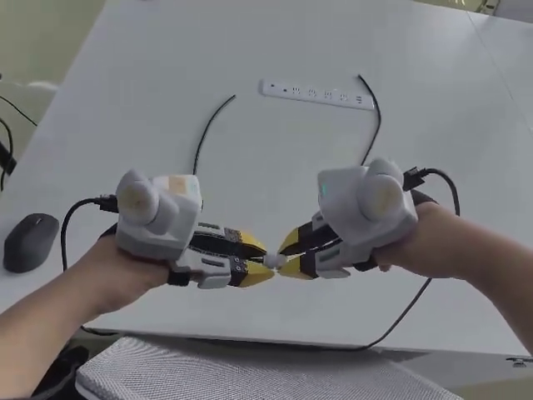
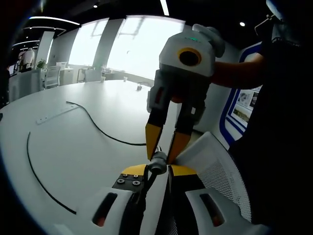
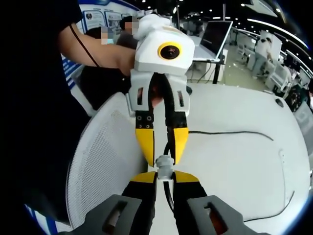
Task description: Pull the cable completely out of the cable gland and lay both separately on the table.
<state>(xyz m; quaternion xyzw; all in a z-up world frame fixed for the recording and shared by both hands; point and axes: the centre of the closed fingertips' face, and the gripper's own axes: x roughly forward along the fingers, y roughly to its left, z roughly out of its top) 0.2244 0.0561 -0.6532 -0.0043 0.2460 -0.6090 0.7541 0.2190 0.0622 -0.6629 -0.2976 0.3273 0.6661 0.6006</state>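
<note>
right gripper [image 1: 288,258]: yellow-tipped jaws pinched on small pale ribbed gland [image 1: 271,261] | left gripper [image 1: 259,264]: jaws narrowed at gland's other end (grip unclear) | thin black cable [image 3: 168,193] threads through gland, above smooth white table [image 1: 275,158] edge

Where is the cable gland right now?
Head view, low centre: the cable gland sits where the fingers of the left gripper and right gripper meet, above the table's near edge.
</note>
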